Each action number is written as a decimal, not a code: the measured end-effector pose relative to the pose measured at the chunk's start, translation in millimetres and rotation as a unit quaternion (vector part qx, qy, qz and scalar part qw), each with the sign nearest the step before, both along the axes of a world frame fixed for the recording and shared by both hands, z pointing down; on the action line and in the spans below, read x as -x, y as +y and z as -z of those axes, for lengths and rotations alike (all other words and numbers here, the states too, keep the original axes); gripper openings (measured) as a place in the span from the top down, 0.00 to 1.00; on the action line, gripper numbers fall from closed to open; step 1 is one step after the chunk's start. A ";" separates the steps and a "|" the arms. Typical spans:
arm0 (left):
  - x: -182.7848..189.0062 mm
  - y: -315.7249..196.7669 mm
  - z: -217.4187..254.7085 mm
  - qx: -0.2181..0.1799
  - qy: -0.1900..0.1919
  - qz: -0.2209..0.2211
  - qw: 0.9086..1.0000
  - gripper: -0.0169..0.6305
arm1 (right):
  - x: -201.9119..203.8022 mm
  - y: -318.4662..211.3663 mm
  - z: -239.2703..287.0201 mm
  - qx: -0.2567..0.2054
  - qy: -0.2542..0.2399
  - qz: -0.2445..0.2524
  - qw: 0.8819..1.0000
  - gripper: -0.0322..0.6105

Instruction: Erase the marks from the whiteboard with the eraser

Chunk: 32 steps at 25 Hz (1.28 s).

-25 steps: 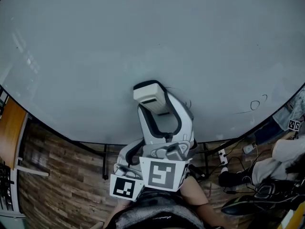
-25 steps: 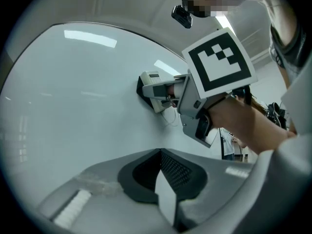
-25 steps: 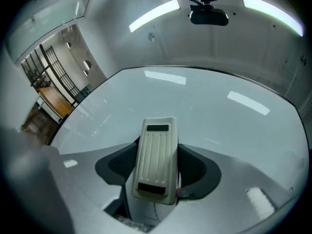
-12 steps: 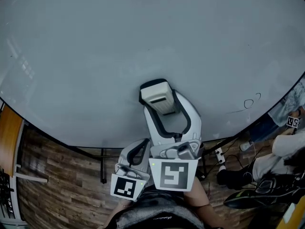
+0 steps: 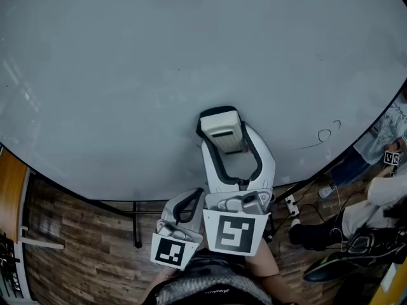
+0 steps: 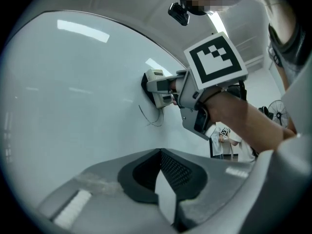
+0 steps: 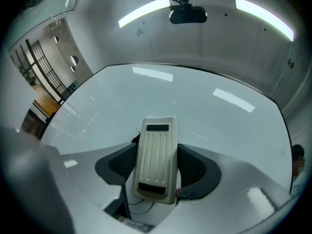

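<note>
The whiteboard (image 5: 127,75) fills most of the head view. A cream eraser (image 5: 220,131) is pressed flat on its lower middle, with my right gripper (image 5: 224,138) shut on it. In the right gripper view the ribbed eraser (image 7: 156,155) sits between both dark pads (image 7: 119,165), and thin scribbles (image 7: 139,206) show under it. A small black loop with a line (image 5: 325,135) is drawn on the board to the right. A curved black mark (image 6: 148,120) lies just below the eraser (image 6: 156,87) in the left gripper view. My left gripper (image 5: 184,202) hangs back below the board's lower edge, shut and empty.
Below the board are its black stand legs (image 5: 135,224) on a wooden floor (image 5: 76,246). Cables and a power strip (image 5: 292,205) lie at the right, near a person (image 5: 388,196). An orange tabletop (image 5: 11,183) is at the far left.
My right gripper has slid the eraser rightward across the board, nearer the loop mark. The left gripper has followed it below the board.
</note>
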<state>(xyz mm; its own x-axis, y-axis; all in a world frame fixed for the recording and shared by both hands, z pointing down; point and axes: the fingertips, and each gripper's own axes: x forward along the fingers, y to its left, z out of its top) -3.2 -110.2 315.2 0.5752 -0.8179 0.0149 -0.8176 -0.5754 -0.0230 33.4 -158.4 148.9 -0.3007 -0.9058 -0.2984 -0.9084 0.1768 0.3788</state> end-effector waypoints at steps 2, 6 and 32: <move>5.2 1.7 -1.7 0.001 -0.005 0.012 1.000 0.97 | 9.8 0.4 0.4 -0.001 -0.001 0.010 1.000 0.55; 25.1 8.1 -4.6 0.006 -0.007 0.043 0.999 0.97 | 45.4 4.0 5.3 -0.012 0.017 0.045 0.999 0.55; -16.1 15.9 -24.2 0.007 -0.010 -0.001 1.000 0.97 | -13.0 1.2 -27.8 -0.009 -0.011 0.025 1.000 0.54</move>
